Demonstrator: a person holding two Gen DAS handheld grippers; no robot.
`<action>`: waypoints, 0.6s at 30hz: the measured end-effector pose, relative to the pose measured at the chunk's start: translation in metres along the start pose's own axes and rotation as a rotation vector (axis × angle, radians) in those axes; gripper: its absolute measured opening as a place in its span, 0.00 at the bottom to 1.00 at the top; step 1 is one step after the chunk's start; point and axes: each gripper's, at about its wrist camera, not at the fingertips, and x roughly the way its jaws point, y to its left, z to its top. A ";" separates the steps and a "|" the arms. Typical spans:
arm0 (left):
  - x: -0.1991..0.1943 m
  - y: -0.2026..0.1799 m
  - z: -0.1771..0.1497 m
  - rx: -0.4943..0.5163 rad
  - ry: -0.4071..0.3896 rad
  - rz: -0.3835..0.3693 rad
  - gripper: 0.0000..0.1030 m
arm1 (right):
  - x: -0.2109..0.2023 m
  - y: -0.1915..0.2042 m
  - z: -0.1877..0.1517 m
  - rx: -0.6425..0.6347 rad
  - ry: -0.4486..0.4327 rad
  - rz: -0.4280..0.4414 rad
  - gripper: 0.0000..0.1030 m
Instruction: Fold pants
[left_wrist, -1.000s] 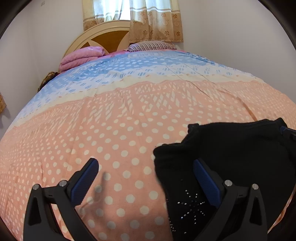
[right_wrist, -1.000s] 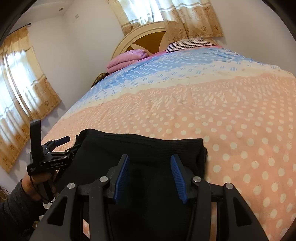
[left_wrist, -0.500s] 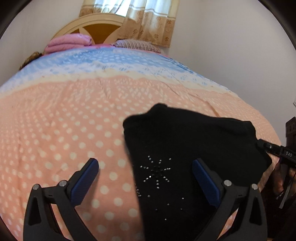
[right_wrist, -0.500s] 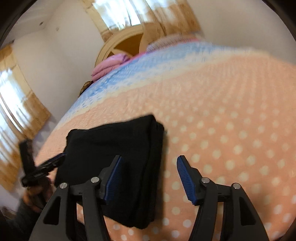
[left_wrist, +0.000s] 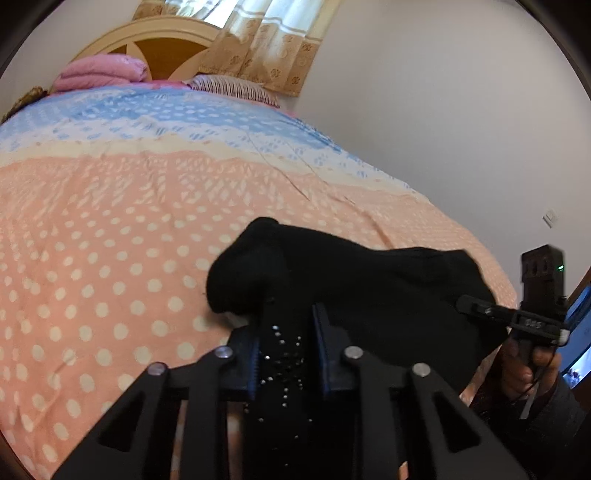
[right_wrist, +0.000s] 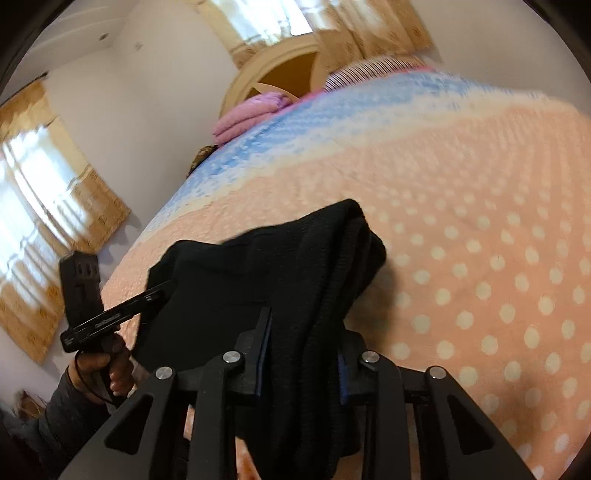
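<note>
The black pants (left_wrist: 354, 280) lie folded in a thick bundle near the front edge of the bed; they also show in the right wrist view (right_wrist: 266, 273). My left gripper (left_wrist: 286, 343) is shut on the pants' left edge, where small rhinestones sparkle. My right gripper (right_wrist: 304, 350) is shut on the pants' right edge, where the layered folds bunch up. Each gripper shows in the other's view, at the far side of the pants: the right one (left_wrist: 491, 312), the left one (right_wrist: 147, 295).
The bed (left_wrist: 110, 221) has a peach polka-dot and blue patterned cover. A folded pink blanket (left_wrist: 99, 72) and a striped pillow (left_wrist: 236, 86) lie by the wooden headboard (left_wrist: 162, 48). Curtained windows (right_wrist: 48, 199) and white walls surround it.
Both grippers were open over the pants; they have moved to opposite edges of the bundle and shut on the fabric. The pants' edges now bunch up between the fingers.
</note>
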 end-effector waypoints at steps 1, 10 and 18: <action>-0.003 0.001 0.001 -0.004 -0.009 -0.008 0.20 | -0.003 0.006 0.003 -0.013 -0.008 0.006 0.27; -0.062 0.038 0.015 -0.071 -0.136 -0.011 0.12 | 0.017 0.084 0.056 -0.194 0.018 0.055 0.27; -0.137 0.111 0.021 -0.141 -0.243 0.155 0.10 | 0.107 0.162 0.094 -0.292 0.070 0.173 0.27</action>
